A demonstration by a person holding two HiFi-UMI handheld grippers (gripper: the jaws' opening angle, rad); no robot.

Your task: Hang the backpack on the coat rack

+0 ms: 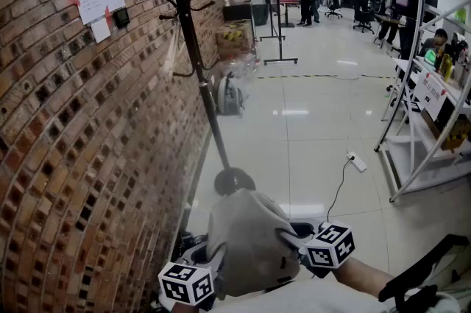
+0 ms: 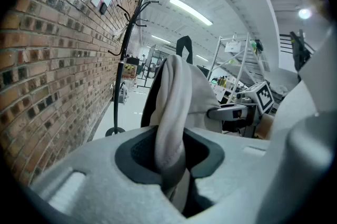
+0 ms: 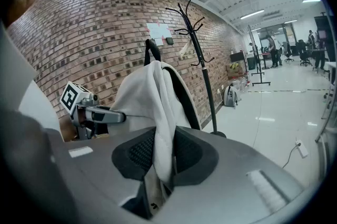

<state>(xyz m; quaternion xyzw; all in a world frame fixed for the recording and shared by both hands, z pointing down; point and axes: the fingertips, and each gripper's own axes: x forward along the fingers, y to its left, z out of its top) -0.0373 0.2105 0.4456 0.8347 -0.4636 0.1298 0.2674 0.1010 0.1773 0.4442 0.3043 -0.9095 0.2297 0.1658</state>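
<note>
Person is holding a light grey backpack (image 1: 246, 241) up low and near, gripped from both sides. Left gripper (image 2: 171, 159) is clamping its jaws on a thick fold of the backpack's fabric. Right gripper (image 3: 158, 157) is pinching another fold the same way on the right side. The backpack's black handle loop is sticking up on top. Backpack is staying well apart from the black coat rack (image 1: 193, 46), which is standing farther off against the brick wall (image 1: 66, 127) on the left. A second small bag (image 1: 229, 94) is sitting on the floor (image 1: 309, 135) beyond the rack. A white power strip (image 1: 357, 162) is lying to the right.
</note>
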